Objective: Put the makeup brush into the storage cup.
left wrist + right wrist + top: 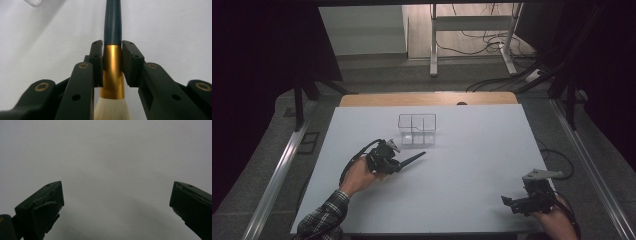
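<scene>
Nearest the person, at the bench's front right corner, the right hand [557, 225] holds the right gripper [511, 202] low over the white surface, its grey three-cornered plate on top and its tips aimed leftward. In the right gripper view its two black jaws stand wide apart with nothing between them, over bare white bench.

Farther in and to the left, the left hand [359, 175] comes in on a forearm in a plaid sleeve [324, 217], angled up and to the right. The left gripper [112, 58] is clamped on a makeup brush with a dark slender handle, a gold metal ferrule and white bristles [113, 72]. In the left gripper view the pads press the gold ferrule from both sides, the bristles lie toward the camera and are cut off by the lower edge, and the dark handle runs away past the jaws. In the high view the handle [412, 159] juts out to the right of the gripper, low over the bench; whether it touches the surface is hard to tell.

Just beyond the handle's tip stands a clear plastic organiser box with dividers [417, 129], upright near the bench's middle; its contents are hard to make out.

The white bench top [472, 165] ends at a wooden strip at the far edge. Behind it lie a grey floor, metal table legs and loose cables, with dark curtains at both sides.
</scene>
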